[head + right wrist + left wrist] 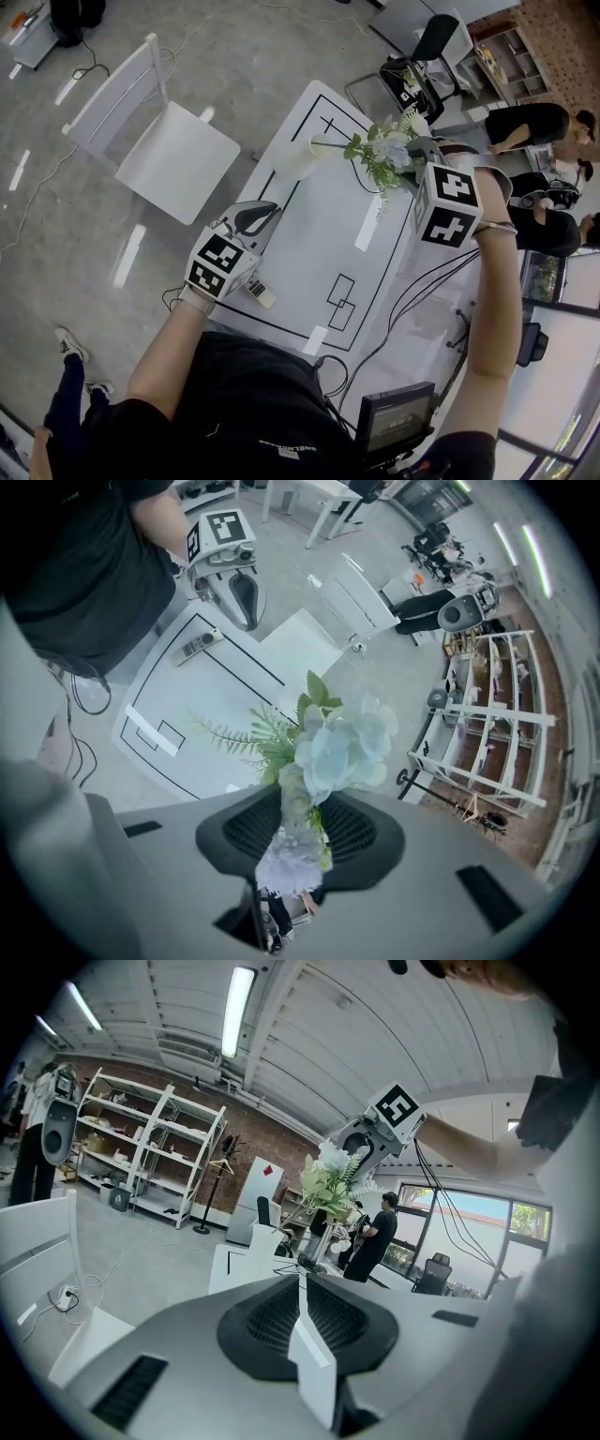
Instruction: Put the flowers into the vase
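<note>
The white table (323,234) carries black outline markings and stands on a grey floor (84,216). A white chair (173,155) stands just beside its far-left side. A small remote-like unit (261,293) lies near the table's left edge. White shelving (141,1152) lines a brick wall in the background.

The white vase (300,161) stands at the far end of the table. The flowers (342,747), pale blue and white with green fern sprigs, hang tilted above the table beside the vase. Their stem ends reach the vase mouth; whether they are inside cannot be told.

The right gripper (295,841) pinches the flower stems. The left gripper (302,1316) hovers near the remote-like unit, jaws pressed together with nothing between them.
</note>
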The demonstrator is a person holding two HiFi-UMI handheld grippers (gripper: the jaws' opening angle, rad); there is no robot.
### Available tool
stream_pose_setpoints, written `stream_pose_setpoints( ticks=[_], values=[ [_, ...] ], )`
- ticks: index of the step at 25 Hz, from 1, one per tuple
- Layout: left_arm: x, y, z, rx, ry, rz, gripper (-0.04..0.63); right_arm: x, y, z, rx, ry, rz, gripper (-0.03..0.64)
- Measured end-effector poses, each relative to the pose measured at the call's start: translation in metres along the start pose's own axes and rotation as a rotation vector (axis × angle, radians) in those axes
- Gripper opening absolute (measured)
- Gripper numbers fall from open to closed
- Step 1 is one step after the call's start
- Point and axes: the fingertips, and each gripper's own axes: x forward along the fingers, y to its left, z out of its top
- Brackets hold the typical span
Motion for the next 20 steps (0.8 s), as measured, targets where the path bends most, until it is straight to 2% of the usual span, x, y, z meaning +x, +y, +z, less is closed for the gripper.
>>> stream_pose_setpoints(
  ticks=[11,20],
  values=[
    [-0.005,0.004,-0.003,-0.017,-0.006,0.010,0.005,0.013,-0.013,0.023,-0.218,0.090,-0.165,0.121],
    [-0.011,0.009,-0.008,-0.038,-0.012,0.023,0.005,0.017,-0.030,0.045,-0.414,0.170,-0.333,0.138]
  ],
)
